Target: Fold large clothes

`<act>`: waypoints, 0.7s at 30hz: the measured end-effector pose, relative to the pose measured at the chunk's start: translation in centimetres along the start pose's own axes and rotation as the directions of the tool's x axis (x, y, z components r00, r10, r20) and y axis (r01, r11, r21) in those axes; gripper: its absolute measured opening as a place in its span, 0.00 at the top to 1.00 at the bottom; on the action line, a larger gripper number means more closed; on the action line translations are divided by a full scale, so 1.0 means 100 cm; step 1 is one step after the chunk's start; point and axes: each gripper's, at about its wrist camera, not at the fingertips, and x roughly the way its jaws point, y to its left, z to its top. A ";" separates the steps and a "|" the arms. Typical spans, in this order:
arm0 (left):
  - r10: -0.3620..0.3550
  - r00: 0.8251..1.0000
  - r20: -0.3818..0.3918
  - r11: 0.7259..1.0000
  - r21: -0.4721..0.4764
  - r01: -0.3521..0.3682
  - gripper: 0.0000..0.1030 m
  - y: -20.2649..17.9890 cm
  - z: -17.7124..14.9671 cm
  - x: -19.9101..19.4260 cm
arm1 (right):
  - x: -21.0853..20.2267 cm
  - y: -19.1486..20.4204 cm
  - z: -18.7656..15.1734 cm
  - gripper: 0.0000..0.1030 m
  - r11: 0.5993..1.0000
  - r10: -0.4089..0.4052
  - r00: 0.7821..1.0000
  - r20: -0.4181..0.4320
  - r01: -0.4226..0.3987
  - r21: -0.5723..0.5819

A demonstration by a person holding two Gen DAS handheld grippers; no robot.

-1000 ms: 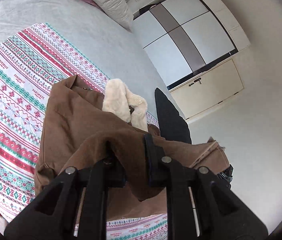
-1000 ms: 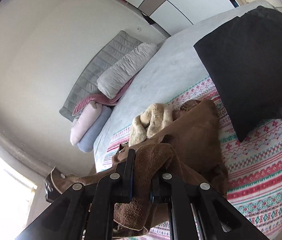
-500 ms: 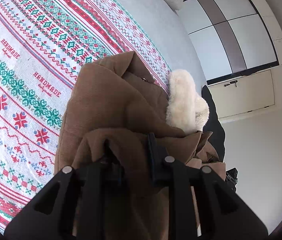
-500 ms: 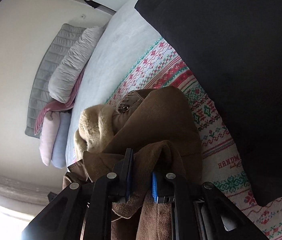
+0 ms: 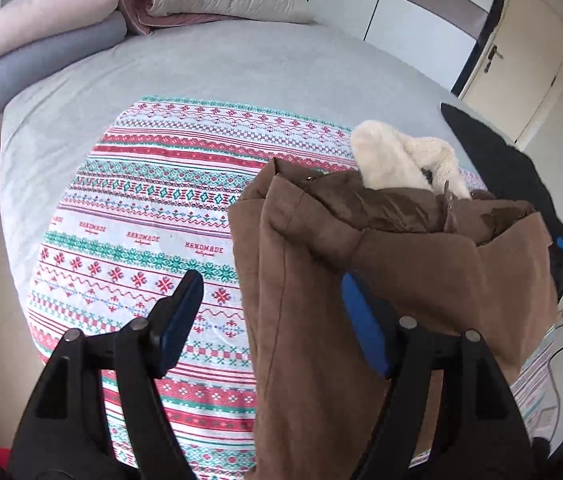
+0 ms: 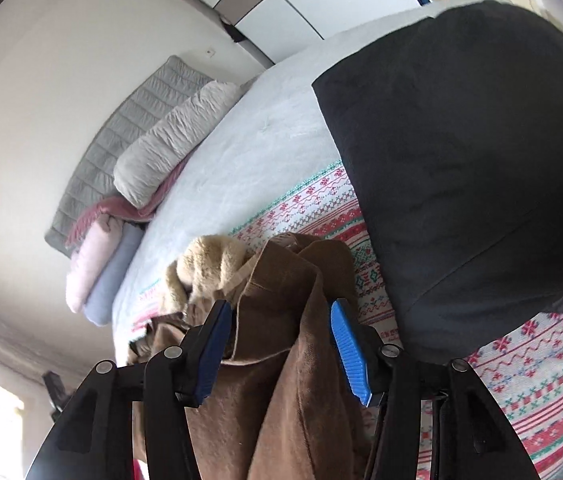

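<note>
coat: the brown coat (image 5: 361,264) with its cream fleece collar (image 5: 397,160) lies bunched on the patterned blanket (image 5: 141,208), right half of the left wrist view, lower centre of the right wrist view.
fold so far: looks doubled over on itself, a thick brown bundle, collar poking out at the top. i'd call one fold just laid down, though the edges are lumpy.
left to do: likely smoothing and another fold to make it compact; how neat the underside is, i can't see.
left gripper: left gripper (image 5: 273,316) released, jaws spread wide. one blue pad sits over bare blanket, the other against the coat's edge, nothing pinched.
right gripper: right gripper (image 6: 281,344) also let go, jaws apart with a ridge of brown cloth standing loose between the pads, not squeezed.
change: a second ago both were clamped tight on the brown fabric and carrying it; both jaws have just been opening, and the coat now rests on the blanket.
surroundings: black cloth (image 6: 461,152) fills the upper right of the right wrist view; pillows (image 5: 121,20) at upper left of the left one.
</note>
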 end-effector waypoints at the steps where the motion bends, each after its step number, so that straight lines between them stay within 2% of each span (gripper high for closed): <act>1: 0.018 1.000 -0.019 0.999 0.051 -0.017 0.30 -0.005 -0.001 0.007 | 0.007 0.012 -0.004 0.44 0.994 -0.060 0.998 -0.019 0.058 -0.089; 3: 0.009 0.998 -0.061 0.993 0.119 -0.002 0.30 -0.012 -0.002 0.022 | 0.028 0.035 -0.015 0.42 0.950 -0.174 0.983 -0.051 0.154 -0.271; 5: -0.008 0.995 -0.103 0.987 0.158 0.024 0.30 -0.021 0.000 0.036 | 0.056 0.051 -0.025 0.42 0.903 -0.230 0.968 -0.098 0.175 -0.393; 7: 0.001 0.990 -0.139 0.984 0.176 0.023 0.30 -0.028 0.005 0.058 | 0.083 0.059 -0.030 0.42 0.871 -0.265 0.954 -0.139 0.175 -0.458; 9: 0.025 0.986 -0.164 0.986 0.168 0.003 0.30 -0.030 0.013 0.078 | 0.104 0.063 -0.028 0.41 0.847 -0.305 0.942 -0.138 0.202 -0.492; 10: 0.032 0.985 -0.171 0.989 0.146 -0.007 0.31 -0.029 0.018 0.086 | 0.113 0.064 -0.024 0.37 0.845 -0.313 0.940 -0.138 0.209 -0.493; 11: 0.032 0.987 -0.160 0.994 0.109 -0.014 0.38 -0.026 0.023 0.091 | 0.120 0.062 -0.020 0.35 0.850 -0.309 0.941 -0.140 0.208 -0.483; 13: -0.019 0.993 -0.115 1.000 0.022 0.022 0.54 -0.020 0.030 0.092 | 0.128 0.059 -0.010 0.32 0.870 -0.290 0.948 -0.130 0.205 -0.449; 14: -0.042 0.995 -0.085 0.999 -0.002 0.042 0.72 -0.019 0.031 0.089 | 0.130 0.057 -0.004 0.32 0.881 -0.274 0.954 -0.122 0.199 -0.428; 15: -0.068 0.996 -0.059 0.998 -0.013 0.068 0.85 -0.018 0.031 0.086 | 0.131 0.056 0.001 0.32 0.895 -0.249 0.962 -0.113 0.184 -0.407; 16: -0.089 0.996 -0.031 0.996 -0.018 0.088 0.86 -0.019 0.029 0.081 | 0.132 0.053 0.004 0.33 0.909 -0.222 0.969 -0.107 0.166 -0.383; 17: -0.093 0.996 0.006 0.995 -0.019 0.093 0.88 -0.018 0.027 0.074 | 0.132 0.054 0.005 0.36 0.919 -0.201 0.974 -0.103 0.151 -0.365; 18: -0.105 0.994 0.043 0.994 -0.022 0.106 0.89 -0.018 0.025 0.066 | 0.132 0.054 0.005 0.56 0.923 -0.177 0.978 -0.110 0.126 -0.363; 19: -0.120 0.989 0.085 0.992 -0.034 0.123 0.89 -0.015 0.024 0.055 | 0.131 0.056 0.003 0.89 0.924 -0.155 0.981 -0.118 0.102 -0.369; 21: -0.159 0.972 0.172 0.982 -0.074 0.173 0.90 -0.006 0.021 0.031 | 0.121 0.066 -0.002 0.91 0.903 -0.181 0.982 -0.049 0.146 -0.404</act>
